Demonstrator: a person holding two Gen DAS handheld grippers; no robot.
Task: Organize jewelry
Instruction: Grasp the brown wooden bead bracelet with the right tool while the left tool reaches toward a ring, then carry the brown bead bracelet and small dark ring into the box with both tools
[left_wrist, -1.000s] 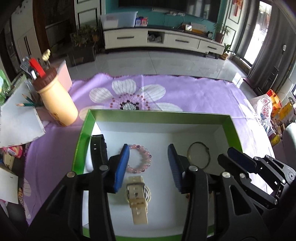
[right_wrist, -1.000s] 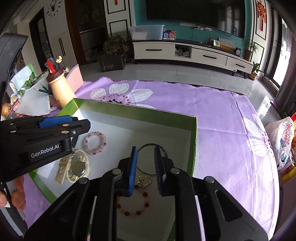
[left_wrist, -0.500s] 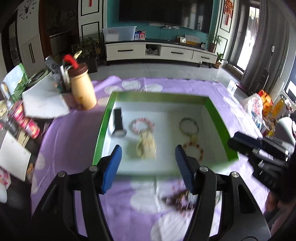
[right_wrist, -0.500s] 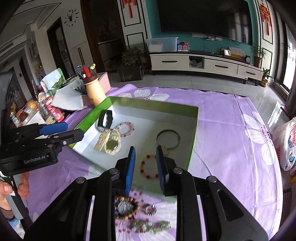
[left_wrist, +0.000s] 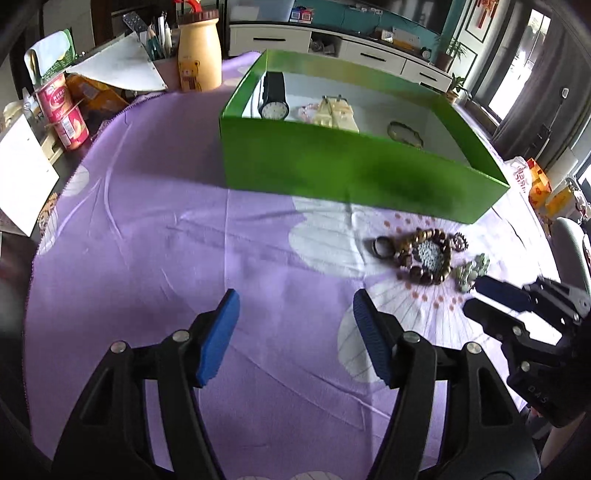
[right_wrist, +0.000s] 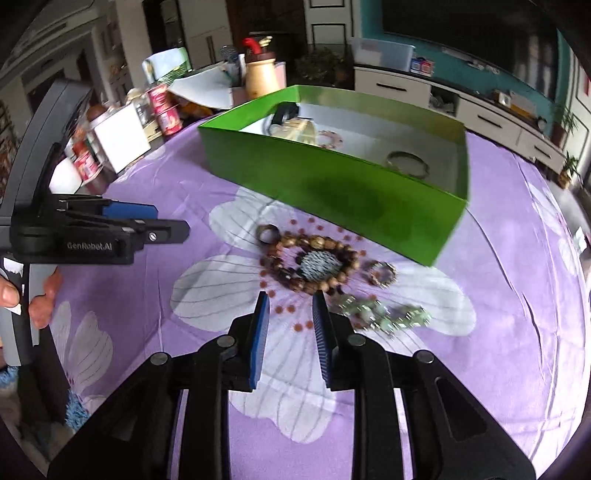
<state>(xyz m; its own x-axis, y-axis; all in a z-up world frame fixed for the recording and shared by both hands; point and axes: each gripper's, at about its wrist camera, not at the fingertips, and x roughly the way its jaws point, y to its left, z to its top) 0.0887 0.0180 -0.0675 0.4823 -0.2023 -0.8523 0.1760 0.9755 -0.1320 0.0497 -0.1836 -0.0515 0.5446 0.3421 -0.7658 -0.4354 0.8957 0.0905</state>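
- On the purple flowered cloth (left_wrist: 155, 229), our left gripper (left_wrist: 295, 302) hangs with its blue pads spread wide and nothing between them; bare cloth lies under it.
- Far left, beside the cloth, stand red cans (left_wrist: 62, 110), a white card (left_wrist: 22, 173) and a tan bottle (left_wrist: 199, 55).
- Ahead sits the green box (left_wrist: 354, 173); its near wall stands between us and what lies inside.
- Inside, from the left, we see a black watch (left_wrist: 274, 98) with its strap running away from us, a cream watch (left_wrist: 336, 112) lying the same way, and a thin bangle (right_wrist: 408, 162) flat on the floor of the box.
- Right of our left gripper, just before the box wall, a wooden bead bracelet (right_wrist: 314, 264) lies flat in a ring, with a dark ring (right_wrist: 267, 233) at its left, a small ring (right_wrist: 382, 273) at its right and a green bead chain (right_wrist: 380, 314) stretching off rightward.
- Our right gripper (right_wrist: 290, 299) hangs just short of the bracelet, pads parted by a modest gap, holding nothing.
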